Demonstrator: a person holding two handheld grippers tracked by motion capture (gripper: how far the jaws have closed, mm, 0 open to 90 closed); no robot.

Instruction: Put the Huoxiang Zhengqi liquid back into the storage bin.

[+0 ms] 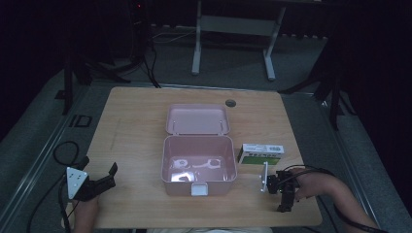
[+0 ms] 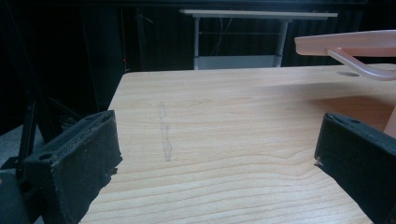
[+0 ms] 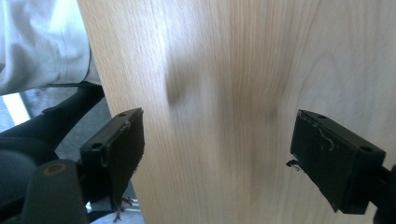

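Observation:
A pink plastic box (image 1: 199, 167) stands open at the middle of the wooden table (image 1: 131, 126), its lid (image 1: 197, 119) folded back behind it. Some pale small items (image 1: 194, 165) lie on its floor. A green and white carton (image 1: 261, 154) lies just right of the box. My left gripper (image 1: 108, 177) rests near the front left of the table, open, with bare wood between its jaws (image 2: 215, 154). The box lid (image 2: 348, 44) juts in at the upper right of the left gripper view. My right gripper (image 1: 284, 199) points down at the front right of the table, open over bare wood (image 3: 217, 135).
A round cable hole (image 1: 230, 103) sits in the table behind the lid. Cables (image 1: 63, 150) trail on the floor at the left. A white desk frame (image 1: 233, 29) stands beyond the table. The person's light clothing (image 3: 42, 42) and a dark chair part (image 3: 51, 126) lie past the table's front edge.

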